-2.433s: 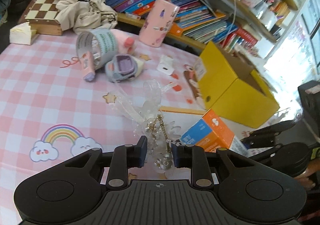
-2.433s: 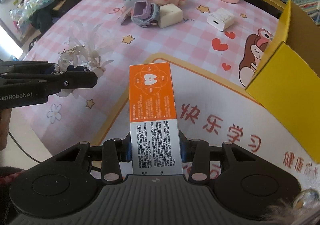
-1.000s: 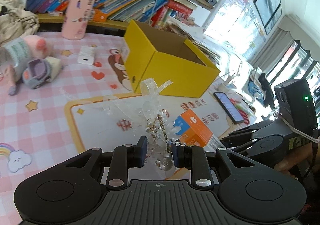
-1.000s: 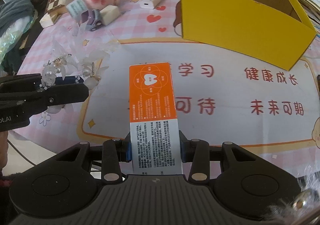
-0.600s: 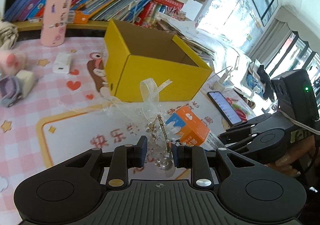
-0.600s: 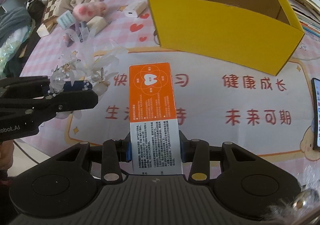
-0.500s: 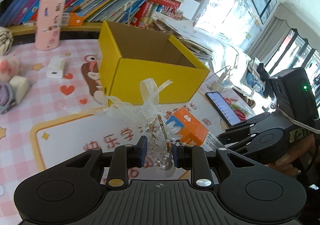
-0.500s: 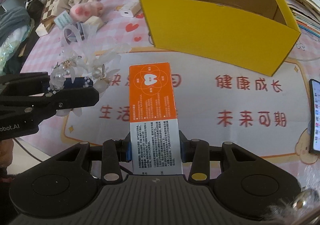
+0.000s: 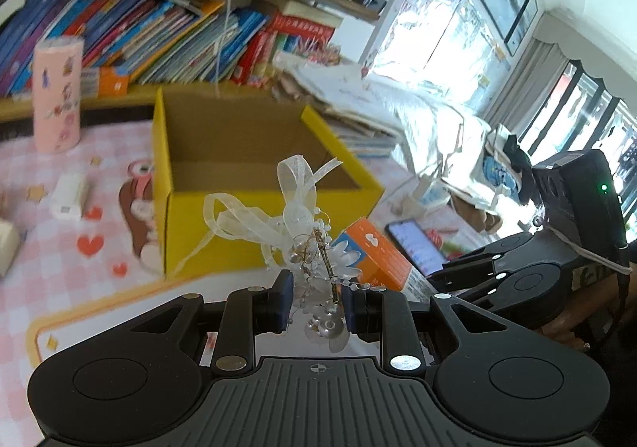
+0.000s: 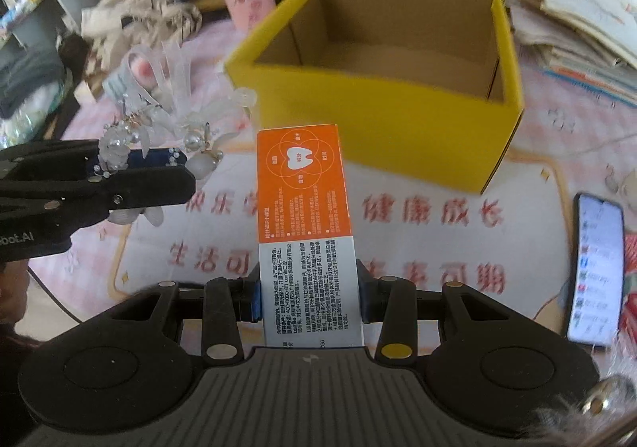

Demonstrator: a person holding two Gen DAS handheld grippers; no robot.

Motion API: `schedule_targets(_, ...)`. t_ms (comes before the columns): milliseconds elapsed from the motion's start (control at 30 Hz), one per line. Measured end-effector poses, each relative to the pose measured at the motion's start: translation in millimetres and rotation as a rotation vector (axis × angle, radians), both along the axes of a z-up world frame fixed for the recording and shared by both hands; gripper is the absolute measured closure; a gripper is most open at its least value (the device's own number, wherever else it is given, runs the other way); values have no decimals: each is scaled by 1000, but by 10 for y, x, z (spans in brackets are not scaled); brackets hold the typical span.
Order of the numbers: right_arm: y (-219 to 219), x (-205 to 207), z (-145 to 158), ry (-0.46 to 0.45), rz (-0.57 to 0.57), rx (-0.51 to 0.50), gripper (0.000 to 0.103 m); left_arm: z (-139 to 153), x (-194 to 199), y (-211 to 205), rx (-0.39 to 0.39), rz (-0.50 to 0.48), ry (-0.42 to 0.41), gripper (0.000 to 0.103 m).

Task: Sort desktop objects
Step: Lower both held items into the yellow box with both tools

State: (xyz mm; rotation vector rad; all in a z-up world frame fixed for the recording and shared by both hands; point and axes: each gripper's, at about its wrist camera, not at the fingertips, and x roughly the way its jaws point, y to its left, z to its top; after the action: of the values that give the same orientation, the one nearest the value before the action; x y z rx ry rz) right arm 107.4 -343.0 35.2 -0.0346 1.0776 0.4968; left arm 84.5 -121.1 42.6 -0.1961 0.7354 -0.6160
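My left gripper (image 9: 314,303) is shut on a white ribbon-and-pearl hair ornament (image 9: 302,224), held in the air just in front of the open yellow cardboard box (image 9: 258,152). My right gripper (image 10: 309,299) is shut on an orange and white toothpaste box (image 10: 302,204), whose far end points at the yellow box (image 10: 382,88). In the right wrist view the left gripper (image 10: 175,172) and the ornament (image 10: 159,120) hang at the left. From the left wrist, the toothpaste box (image 9: 374,260) shows at the right. The yellow box looks empty inside.
A pink case (image 9: 55,92) stands by the bookshelf (image 9: 159,29). A white charger (image 9: 69,196) lies on the pink checked tablecloth (image 9: 59,268). A phone (image 10: 597,268) rests at the right on the mat (image 10: 418,216). Paper piles (image 10: 577,9) sit behind the box.
Both grippers have carried their objects toward the yellow box and upward; the box now looms larger and nearer in both views. Neither grip has altered.
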Motion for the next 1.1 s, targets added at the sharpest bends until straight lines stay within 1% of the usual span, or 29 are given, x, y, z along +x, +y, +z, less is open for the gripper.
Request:
schedule_targets(200, -207, 229, 287, -94, 6, 65, 65, 173, 210, -166, -20, 3, -46, 79)
schedule_targets(300, -264, 380, 375, -135, 18, 87, 65, 234, 324, -262, 9, 4, -83, 79)
schedule_targets(400, -278, 571, 403, -161, 35, 105, 65, 293, 468, -320, 27, 12, -118, 79)
schedule_targets(500, -284, 808, 410, -181, 44, 100, 65, 287, 685, -333, 48, 41, -126, 79)
schedule_targets(600, -262, 1052, 384, -197, 57, 77, 65, 224, 899, -377, 135, 72, -136, 79)
schedule_targets(733, -169, 1362, 339, -235, 91, 12, 66, 98, 1164, -368, 209, 96, -119, 79)
schedule_targets(900, -33, 1724, 186, -234, 126, -41, 66, -109, 1479, -380, 286, 108, -74, 79)
schedule_targets(967, 22, 1880, 57, -208, 139, -71, 66, -207, 1573, -416, 316, 92, -50, 79)
schedule_targets(1100, 126, 2054, -229, -149, 187, -143, 66, -415, 1695, -480, 372, 67, -3, 79)
